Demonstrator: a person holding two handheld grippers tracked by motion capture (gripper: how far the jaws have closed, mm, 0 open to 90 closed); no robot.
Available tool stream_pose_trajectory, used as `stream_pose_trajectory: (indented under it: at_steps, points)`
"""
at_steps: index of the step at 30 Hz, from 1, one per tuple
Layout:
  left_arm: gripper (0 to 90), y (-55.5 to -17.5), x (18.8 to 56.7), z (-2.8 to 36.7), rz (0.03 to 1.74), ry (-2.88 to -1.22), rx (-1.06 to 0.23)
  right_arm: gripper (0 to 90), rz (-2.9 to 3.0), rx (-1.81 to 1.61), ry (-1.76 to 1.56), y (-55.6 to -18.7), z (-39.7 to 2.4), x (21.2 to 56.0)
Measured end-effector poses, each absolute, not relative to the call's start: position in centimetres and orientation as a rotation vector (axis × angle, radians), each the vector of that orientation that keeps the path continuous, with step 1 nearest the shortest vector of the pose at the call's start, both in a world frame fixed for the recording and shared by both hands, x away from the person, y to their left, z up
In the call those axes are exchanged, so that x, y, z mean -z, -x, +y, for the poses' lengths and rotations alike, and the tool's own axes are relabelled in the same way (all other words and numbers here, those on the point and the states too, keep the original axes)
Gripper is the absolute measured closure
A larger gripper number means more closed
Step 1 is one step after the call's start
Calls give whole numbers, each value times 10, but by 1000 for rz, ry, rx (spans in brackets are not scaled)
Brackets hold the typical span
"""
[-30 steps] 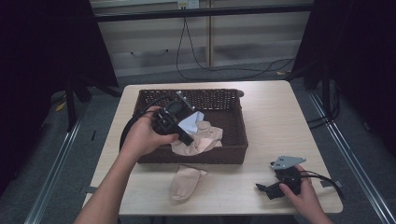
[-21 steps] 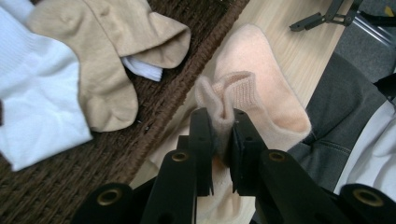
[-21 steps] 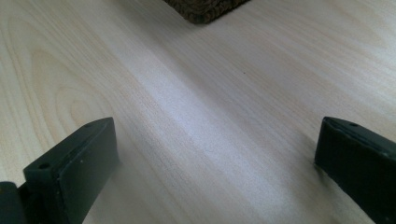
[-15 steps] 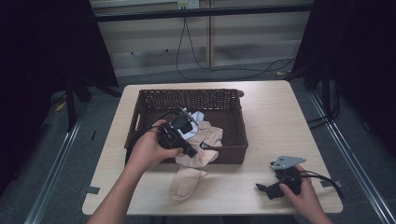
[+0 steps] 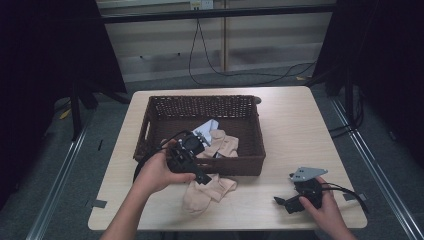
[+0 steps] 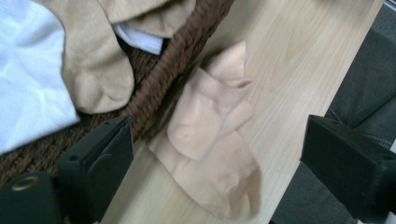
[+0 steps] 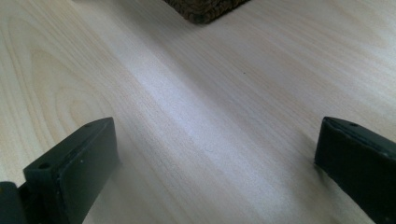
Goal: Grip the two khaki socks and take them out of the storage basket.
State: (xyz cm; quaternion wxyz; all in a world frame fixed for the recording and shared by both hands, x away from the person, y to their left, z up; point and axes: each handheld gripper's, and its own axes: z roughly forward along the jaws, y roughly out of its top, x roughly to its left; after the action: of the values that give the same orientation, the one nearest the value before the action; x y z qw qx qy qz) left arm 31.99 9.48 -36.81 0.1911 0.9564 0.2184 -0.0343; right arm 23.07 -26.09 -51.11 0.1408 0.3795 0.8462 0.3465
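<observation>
Socks seem to be what this is about: a pale beige, thin knit sock point(image 5: 207, 191) is lying crumpled on the light wooden table point(image 5: 300, 130), just outside the near wall of the dark brown woven wicker basket point(image 5: 200, 102), its upper end touching the basket's foot.

Nearest me, at the table's front edge, the right gripper point(image 5: 289, 203) is resting low over bare wood with its jaws standing wide apart and nothing between them. It is well apart from the sock.

A little further in, the left gripper point(image 5: 199, 176) is hovering right over the sock, jaws spread wide and empty, one jaw by the basket wall and the other out toward the table edge. In the left gripper view the sock point(image 6: 210, 140) is sitting squarely between them, folded over itself.

I would judge it light, limp and a bit slippery. It will sag from whichever point is pinched, so the doubled fold in the middle looks the best place to bite, giving the jaws more cloth.

Beyond, inside the basket, another beige sock point(image 5: 220, 142) is lying on a white cloth point(image 5: 207, 127).
</observation>
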Motion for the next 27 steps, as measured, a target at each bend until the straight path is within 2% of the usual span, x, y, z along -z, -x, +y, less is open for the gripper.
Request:
stream_pose_trajectory:
  at_steps: [9, 27]
  points:
    - [40, -310, 383, 110, 620, -2658, 93, 0, 2443, -1001, -1097, -231, -261, 511]
    - [44, -292, 417, 136, 667, -2615, 72, 0, 2443, -1000, -1096, -231, -261, 511]
